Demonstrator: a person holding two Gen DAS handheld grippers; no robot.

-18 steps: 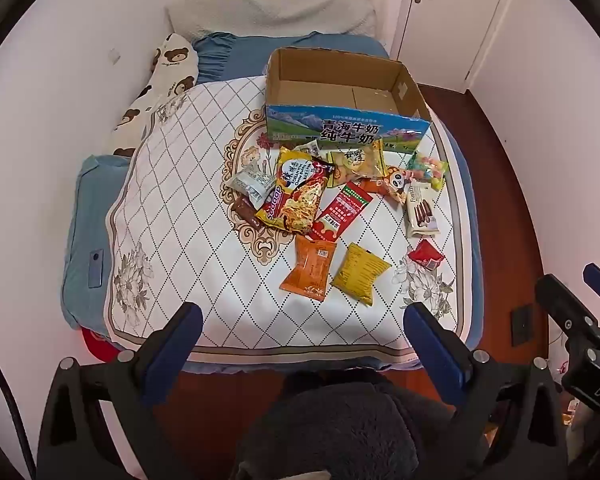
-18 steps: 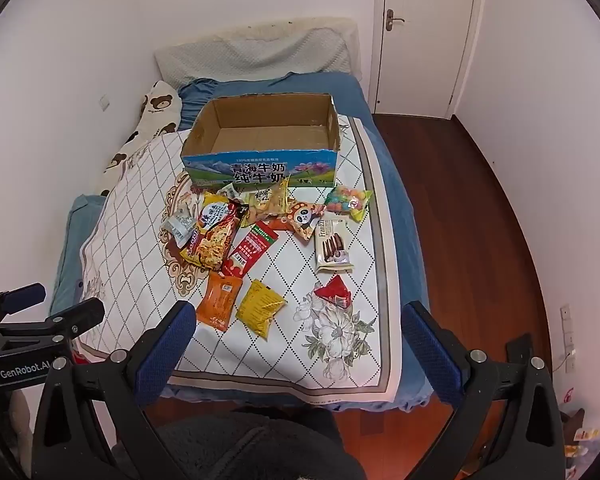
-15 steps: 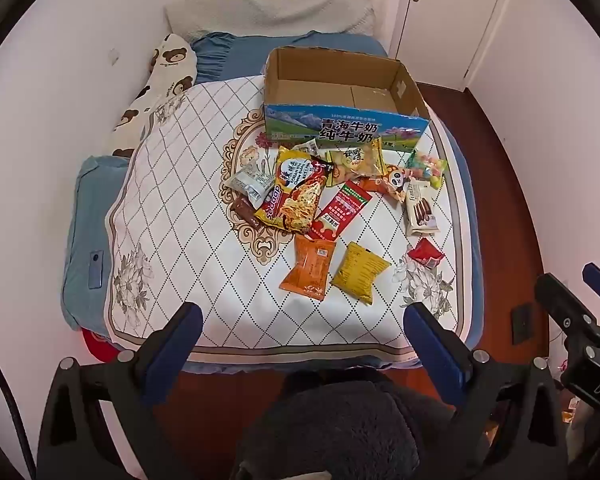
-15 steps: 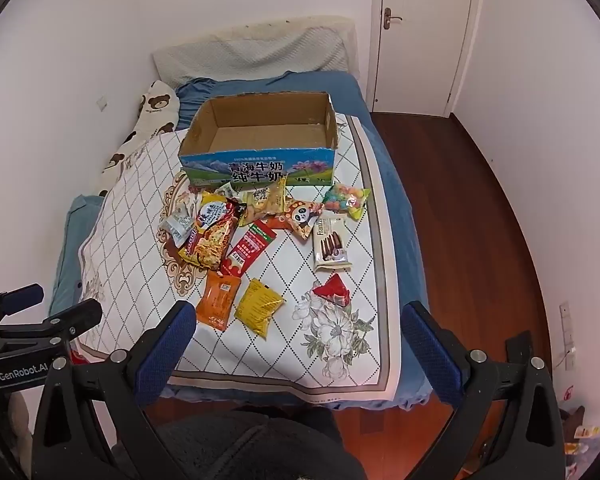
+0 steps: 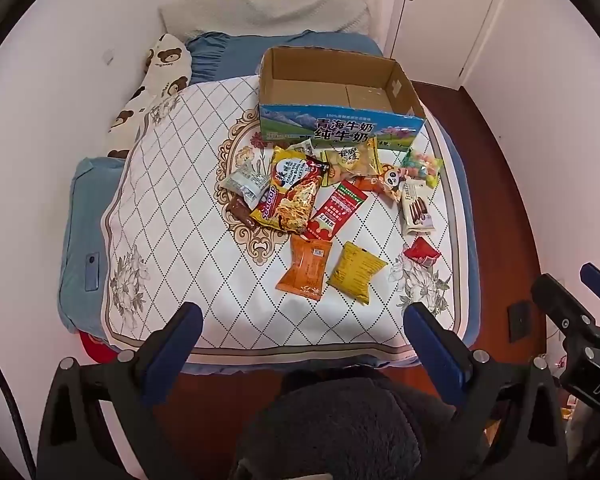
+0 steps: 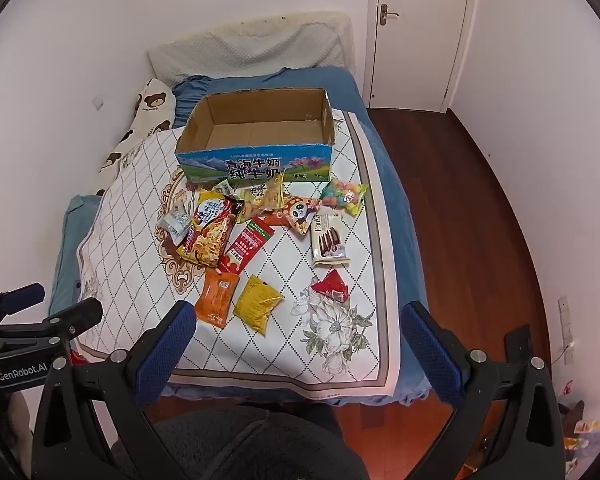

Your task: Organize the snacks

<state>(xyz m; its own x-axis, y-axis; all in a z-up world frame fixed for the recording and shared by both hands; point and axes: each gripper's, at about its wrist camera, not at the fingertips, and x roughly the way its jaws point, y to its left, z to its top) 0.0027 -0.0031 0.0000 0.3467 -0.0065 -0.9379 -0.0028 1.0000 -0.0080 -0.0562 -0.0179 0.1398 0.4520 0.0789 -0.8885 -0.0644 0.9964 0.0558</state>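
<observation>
From the left wrist view, the left gripper (image 5: pixel 298 322) is held above the bed's (image 5: pixel 160 240) near edge, fingers apart and empty, while the snacks (image 5: pixel 328 208) are seen scattered before the empty cardboard box (image 5: pixel 340 130). From the right wrist view, the right gripper (image 6: pixel 300 322) is likewise held back with fingers spread, nothing gripped, apparently so the orange packet (image 6: pixel 216 298) and yellow packet (image 6: pixel 257 307) nearest it can be reached first.

A bed (image 5: pixel 80 216) with a blue sheet fills the room's left side, against the white wall. A white quilted cover (image 5: pixel 172 208) with a diamond grid and flower prints lies over it. A bear-print pillow (image 5: pixel 156 76) rests along the wall side, and a pale textured pillow (image 6: pixel 252 52) leans at the head. A small dark device (image 5: pixel 91 271) lies on the blue sheet beside the cover. A white door (image 6: pixel 416 32) with a metal handle stands shut beyond the reddish wooden floor (image 6: pixel 460 208). A dark fuzzy garment (image 5: pixel 340 428) fills the bottom foreground.
</observation>
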